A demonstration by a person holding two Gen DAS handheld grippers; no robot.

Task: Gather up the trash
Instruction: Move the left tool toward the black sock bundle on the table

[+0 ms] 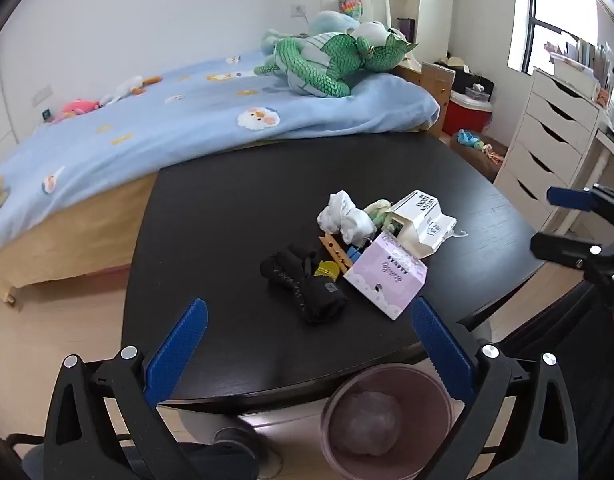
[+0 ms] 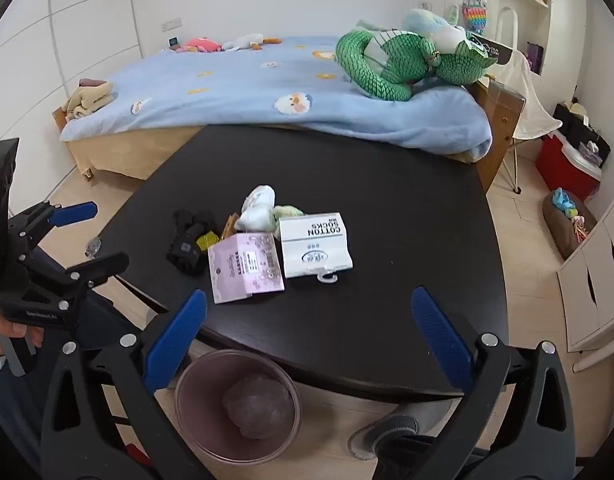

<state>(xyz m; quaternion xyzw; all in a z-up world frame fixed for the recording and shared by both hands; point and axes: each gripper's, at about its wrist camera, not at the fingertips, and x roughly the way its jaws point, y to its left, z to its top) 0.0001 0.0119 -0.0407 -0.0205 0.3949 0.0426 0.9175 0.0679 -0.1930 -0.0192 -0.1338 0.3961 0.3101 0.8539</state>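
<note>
Left gripper (image 1: 309,312): jaws spread wide, nothing between the blue pads, hanging over the table's near edge
Right gripper (image 2: 309,308): same, wide open and empty, tilted down at the table
Table (image 2: 407,200): dark, beside the bed
Trash: pink box (image 2: 245,266) and white sock box (image 2: 313,244) lying side by side, touching, mid-table
Other clutter: black socks (image 2: 187,246) left of the pink box; white socks (image 2: 259,208) behind it; wooden peg (image 1: 337,254) and yellow clip (image 1: 327,269) in between
Bin (image 2: 237,404): on the floor at the near table edge, a crumpled wad inside
Bed (image 2: 247,96): blue blanket, green plush (image 2: 391,68) on top
</note>
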